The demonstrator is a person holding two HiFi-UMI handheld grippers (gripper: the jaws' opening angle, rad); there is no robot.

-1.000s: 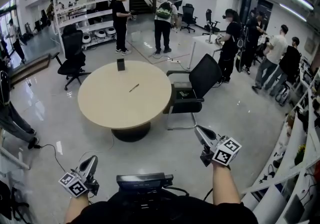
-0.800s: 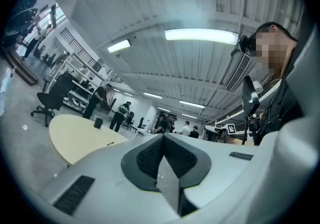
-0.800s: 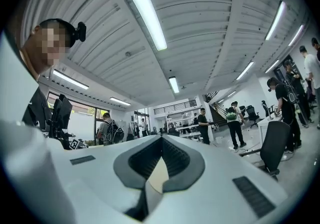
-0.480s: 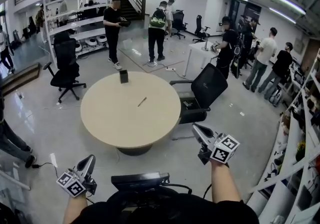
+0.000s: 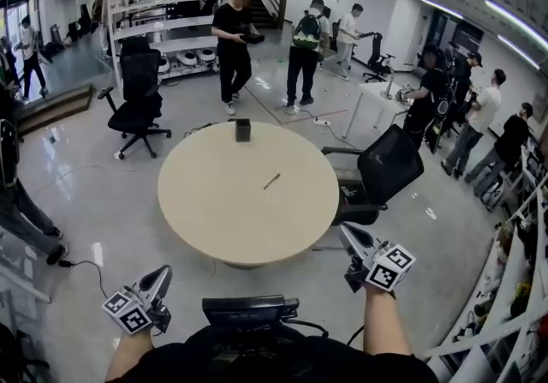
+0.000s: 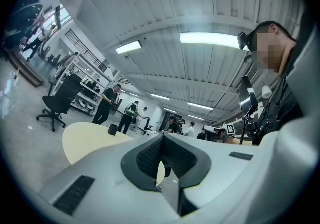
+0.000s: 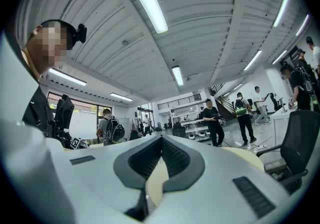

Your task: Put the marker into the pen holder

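Close by table (image 5: 214, 212) and marker (image 5: 271, 181) stands a chair (image 5: 390, 169).

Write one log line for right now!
marker: on round table | pen holder: same table | left gripper: shut, empty | right gripper: shut, empty

- The desk (image 5: 223, 210) stands ahead of the left gripper (image 5: 161, 274) and the right gripper (image 5: 348, 234).
- The marker (image 5: 271, 181) lies on the desk, ahead and left of the right gripper, well apart from it.
- The pen holder (image 5: 243, 130) stands at the desk's far edge, beyond the marker.
- A chair (image 5: 385, 174) stands beside the desk, ahead of the right gripper.
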